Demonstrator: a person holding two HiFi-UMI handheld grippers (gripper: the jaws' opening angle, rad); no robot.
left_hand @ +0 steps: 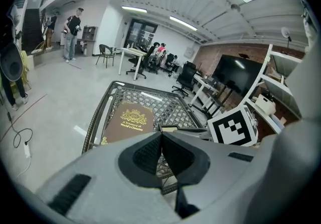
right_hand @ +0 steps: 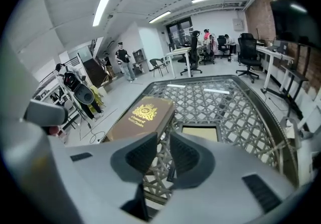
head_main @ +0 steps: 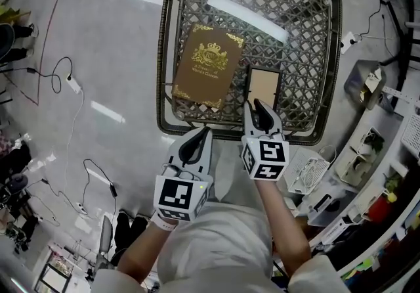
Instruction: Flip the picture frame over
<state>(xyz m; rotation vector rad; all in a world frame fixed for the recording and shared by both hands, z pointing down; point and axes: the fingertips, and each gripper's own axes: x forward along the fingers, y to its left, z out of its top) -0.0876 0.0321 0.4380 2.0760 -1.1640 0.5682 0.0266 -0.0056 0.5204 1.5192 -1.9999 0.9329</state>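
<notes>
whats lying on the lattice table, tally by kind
book: 1
picture frame: 1
total: 2

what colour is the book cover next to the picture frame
Brown book with a gold crest, lettering and corner ornaments; clearest in the head view.

One book point(head_main: 207, 65), one picture frame point(head_main: 264, 87), one table point(head_main: 308, 29)
</notes>
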